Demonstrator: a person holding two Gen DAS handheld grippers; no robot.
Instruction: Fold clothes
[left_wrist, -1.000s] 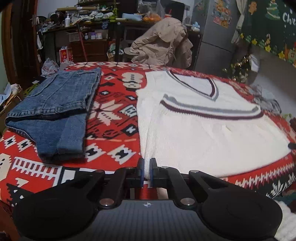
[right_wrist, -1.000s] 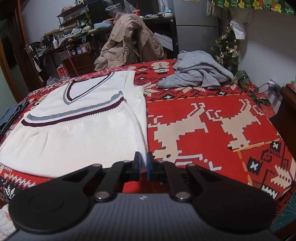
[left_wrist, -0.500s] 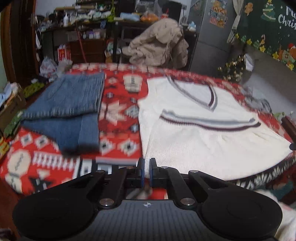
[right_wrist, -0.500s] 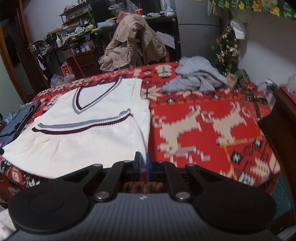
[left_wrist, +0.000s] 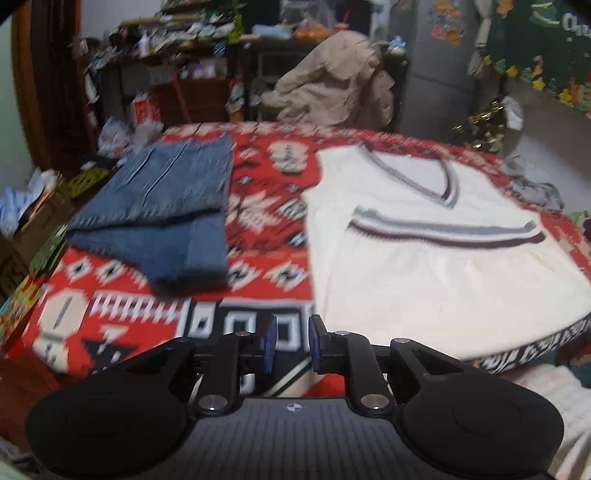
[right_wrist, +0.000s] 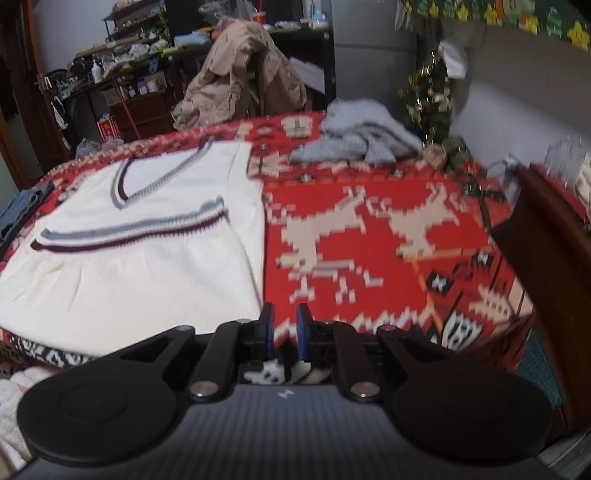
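Nearest, the left gripper (left_wrist: 291, 343) and right gripper (right_wrist: 282, 332) are hanging over the near edge of the blanket (right_wrist: 388, 229); the fingers of each are parting slightly, with nothing lying between them. Beyond them, the white vest (left_wrist: 424, 258) is lying flat on the blanket, its lower part folded up over the chest. The folded jeans (left_wrist: 166, 206) are lying beside it, apart. Farther back, a grey garment (right_wrist: 362, 136) is sitting crumpled. Behind the blanket, a tan coat (right_wrist: 240, 81) is draping over a chair.
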